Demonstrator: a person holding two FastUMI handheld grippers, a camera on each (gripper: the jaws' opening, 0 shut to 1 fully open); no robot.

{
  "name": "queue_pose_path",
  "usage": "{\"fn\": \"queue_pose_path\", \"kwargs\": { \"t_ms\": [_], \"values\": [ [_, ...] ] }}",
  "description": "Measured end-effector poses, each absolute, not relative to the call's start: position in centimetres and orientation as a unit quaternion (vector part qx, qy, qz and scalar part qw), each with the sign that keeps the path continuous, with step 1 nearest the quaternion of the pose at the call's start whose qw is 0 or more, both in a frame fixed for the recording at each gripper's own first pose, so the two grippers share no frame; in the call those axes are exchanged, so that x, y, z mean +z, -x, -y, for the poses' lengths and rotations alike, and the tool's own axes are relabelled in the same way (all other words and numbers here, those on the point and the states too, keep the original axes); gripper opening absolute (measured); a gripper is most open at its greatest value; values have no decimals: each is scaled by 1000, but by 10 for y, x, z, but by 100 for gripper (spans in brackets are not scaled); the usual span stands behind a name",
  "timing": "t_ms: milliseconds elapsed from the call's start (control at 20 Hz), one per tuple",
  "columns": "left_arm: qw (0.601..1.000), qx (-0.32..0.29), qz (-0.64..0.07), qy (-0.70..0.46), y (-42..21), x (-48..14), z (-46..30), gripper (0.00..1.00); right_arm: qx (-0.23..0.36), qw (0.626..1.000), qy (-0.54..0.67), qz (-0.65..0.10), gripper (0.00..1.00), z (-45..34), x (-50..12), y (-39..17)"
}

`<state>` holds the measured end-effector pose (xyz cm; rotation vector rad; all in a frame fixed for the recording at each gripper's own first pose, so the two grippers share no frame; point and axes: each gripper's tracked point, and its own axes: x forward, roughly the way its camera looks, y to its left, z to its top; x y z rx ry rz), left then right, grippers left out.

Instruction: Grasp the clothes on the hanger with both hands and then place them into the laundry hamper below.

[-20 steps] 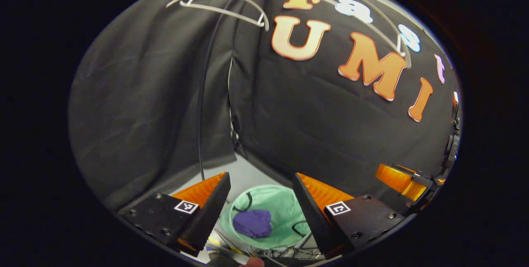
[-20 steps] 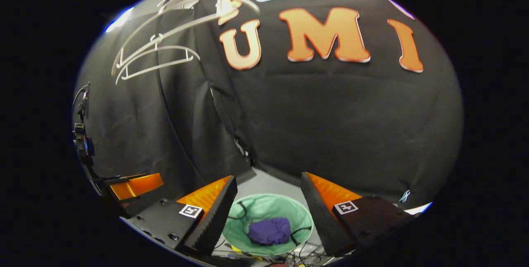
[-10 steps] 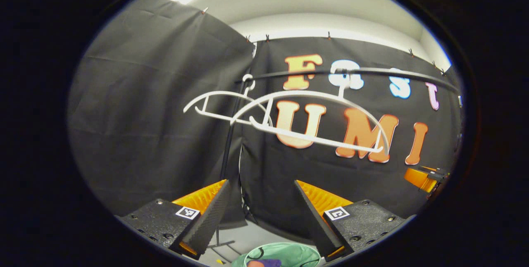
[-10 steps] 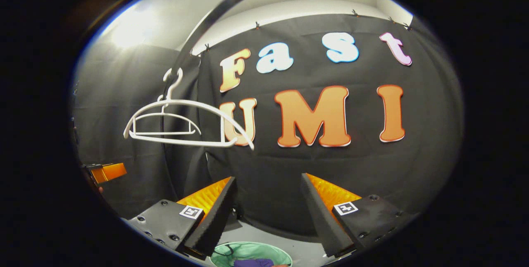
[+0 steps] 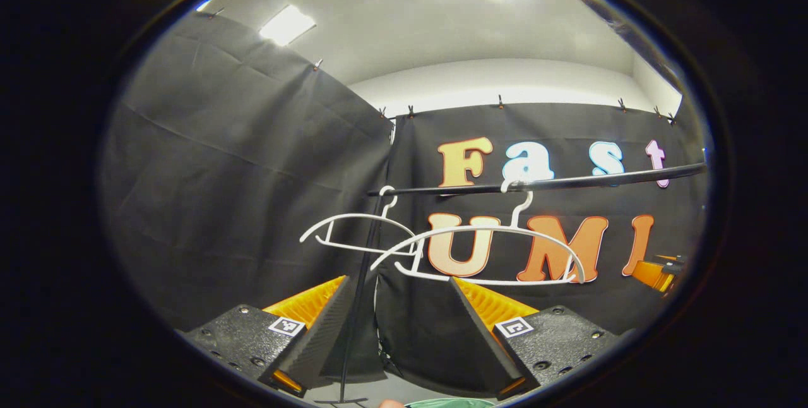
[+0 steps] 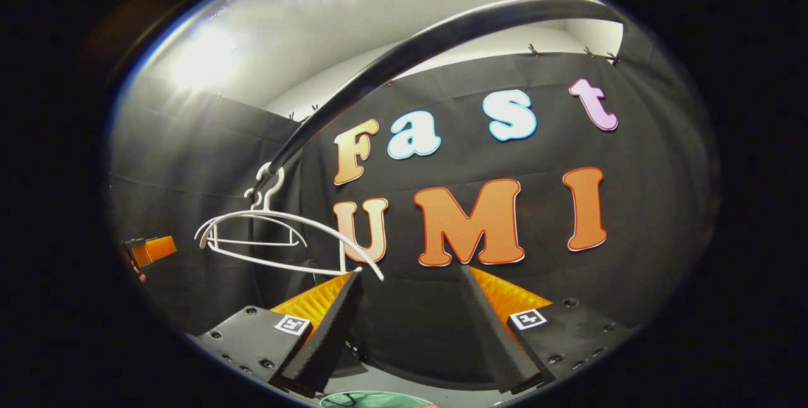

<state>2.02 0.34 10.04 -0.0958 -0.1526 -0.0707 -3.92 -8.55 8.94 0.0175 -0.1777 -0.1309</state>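
Two bare white hangers hang from a black rail [image 5: 568, 182]; the nearer hanger [image 5: 486, 228] is just above and beyond my left gripper [image 5: 399, 285], the farther hanger [image 5: 353, 217] to its left. The left gripper is open with nothing between its fingers. In the right gripper view the same hangers [image 6: 297, 218] hang at left under the curved rail [image 6: 442, 32], up and left of my right gripper [image 6: 410, 275], which is also open and holds nothing. A sliver of the green hamper rim [image 5: 451, 403] [image 6: 366, 400] peeks in at the bottom edge of both views.
The rack's black upright pole [image 5: 356, 332] stands just past the left gripper's left finger. The right gripper's orange part [image 5: 653, 272] shows at far right; the left gripper's orange part [image 6: 151, 250] shows at far left. Black cloth walls close in behind.
Both grippers have tilted and risen from looking down at the hamper with the purple garment in it to facing the hangers and rail. Both stayed open.
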Motion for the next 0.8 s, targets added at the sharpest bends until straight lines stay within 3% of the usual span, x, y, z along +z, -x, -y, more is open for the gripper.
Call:
{"fn": "queue_pose_path", "kwargs": {
  "t_ms": [350,400,450,800],
  "values": [
    [997,-32,58,42,-23,89,-4,91,-63,995,-21,77,99,86,82,32],
    [997,-32,55,42,-24,87,-4,95,-61,995,-23,76,99,85,81,30],
    [997,-33,53,43,-25,86,-3,91,-61,995,-25,75,99,86,81,30],
    [998,-34,41,45,-29,78,1,90,-69,995,-33,67,100,92,76,27]
  ]
}}
